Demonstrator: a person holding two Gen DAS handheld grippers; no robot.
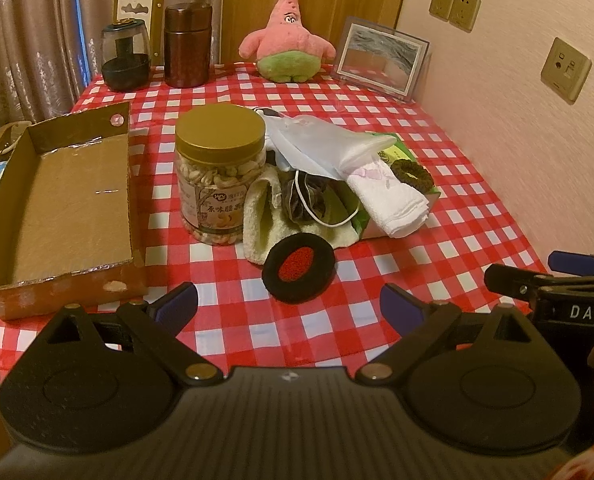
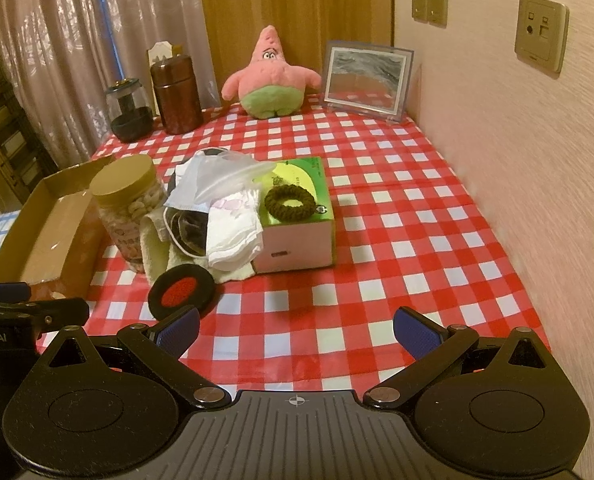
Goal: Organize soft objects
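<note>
A pile of soft things lies mid-table: a cream towel (image 1: 259,216), a face mask (image 1: 317,148), a white folded cloth (image 1: 385,196), a black-and-red round pad (image 1: 298,263) in front, and a dark hair scrunchie (image 2: 289,202) on a green-topped tissue box (image 2: 297,236). An empty cardboard tray (image 1: 61,208) sits at the left. A pink plush star (image 1: 287,40) stands at the back. My left gripper (image 1: 289,306) is open, just short of the round pad. My right gripper (image 2: 297,330) is open over bare cloth, right of the pad (image 2: 181,288).
A nut jar with a gold lid (image 1: 219,172) stands between tray and pile. At the back are a brown canister (image 1: 187,46), a dark glass jar (image 1: 125,58) and a framed picture (image 1: 381,58). A wall (image 2: 537,160) borders the checkered table's right edge.
</note>
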